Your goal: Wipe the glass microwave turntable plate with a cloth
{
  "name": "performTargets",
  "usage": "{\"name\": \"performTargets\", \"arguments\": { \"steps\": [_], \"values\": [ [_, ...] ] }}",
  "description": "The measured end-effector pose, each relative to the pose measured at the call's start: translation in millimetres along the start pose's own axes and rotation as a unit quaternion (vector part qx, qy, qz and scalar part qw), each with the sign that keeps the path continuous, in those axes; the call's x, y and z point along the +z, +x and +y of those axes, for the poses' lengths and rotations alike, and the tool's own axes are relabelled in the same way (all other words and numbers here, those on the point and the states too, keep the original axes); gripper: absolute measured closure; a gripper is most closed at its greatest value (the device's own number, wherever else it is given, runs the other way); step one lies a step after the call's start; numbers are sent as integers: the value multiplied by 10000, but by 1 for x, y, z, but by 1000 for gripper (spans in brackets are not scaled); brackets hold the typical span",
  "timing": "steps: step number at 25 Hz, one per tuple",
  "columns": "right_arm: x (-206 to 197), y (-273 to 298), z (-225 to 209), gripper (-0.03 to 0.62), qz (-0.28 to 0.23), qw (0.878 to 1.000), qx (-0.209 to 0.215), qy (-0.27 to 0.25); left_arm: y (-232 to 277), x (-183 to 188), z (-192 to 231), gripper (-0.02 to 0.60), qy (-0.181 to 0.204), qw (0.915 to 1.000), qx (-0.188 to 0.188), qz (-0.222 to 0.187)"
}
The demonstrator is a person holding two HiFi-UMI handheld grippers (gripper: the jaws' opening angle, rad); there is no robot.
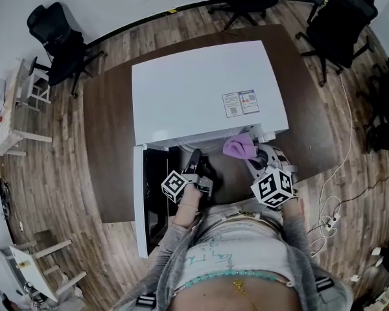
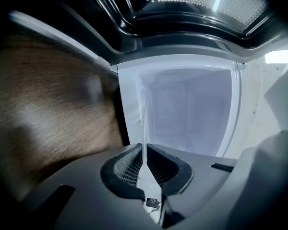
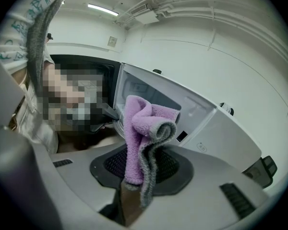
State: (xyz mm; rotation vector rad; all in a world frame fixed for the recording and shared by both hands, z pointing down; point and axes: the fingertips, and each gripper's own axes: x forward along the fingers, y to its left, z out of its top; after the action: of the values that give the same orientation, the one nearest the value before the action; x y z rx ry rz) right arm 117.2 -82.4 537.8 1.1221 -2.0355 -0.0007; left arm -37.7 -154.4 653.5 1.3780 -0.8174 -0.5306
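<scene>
**Item: glass turntable plate (image 2: 144, 128).** It is pinched at its rim between the fingers of the left gripper (image 2: 145, 163) and shows edge-on as a thin clear line running out from them. It sits at the open mouth of the microwave (image 1: 201, 89), by the counter's (image 1: 107, 141) front edge. In the head view a pale arc under the microwave's front is probably this plate, though glare and distance leave that unsure.

**Item: cloth (image 3: 144, 123).** Purple with a grey edge, bunched. It is clamped low between the fingers of the right gripper (image 3: 139, 169) and stands up out of them. No view shows it touching the plate.

**Progress.** Judged as preparation only: the plate is gripped and the cloth is ready, but no wiping contact is visible. Both faces of the plate appear left to do.

**Pose.**
- Left gripper (image 1: 196, 155): close to level, aimed into the cavity beside the door (image 1: 139, 199), which swings out to the left.
- Right gripper (image 1: 253, 159): tilted downward near the microwave's front right corner, holding the cloth (image 1: 238, 146) just in front of the casing.
- Both hands are close to the body at the counter's front edge.
</scene>
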Motion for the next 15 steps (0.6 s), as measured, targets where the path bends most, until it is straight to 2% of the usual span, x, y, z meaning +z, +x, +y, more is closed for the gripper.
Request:
{"name": "performTargets", "arguments": {
  "steps": [7, 15],
  "values": [
    [-1, 8, 1, 474, -17, 9996, 214, -154, 16, 9, -4, 549, 33, 9999, 61, -97],
    [-1, 8, -5, 474, -67, 9995, 239, -201, 22, 11, -6, 549, -38, 9997, 144, -186]
  ]
}}
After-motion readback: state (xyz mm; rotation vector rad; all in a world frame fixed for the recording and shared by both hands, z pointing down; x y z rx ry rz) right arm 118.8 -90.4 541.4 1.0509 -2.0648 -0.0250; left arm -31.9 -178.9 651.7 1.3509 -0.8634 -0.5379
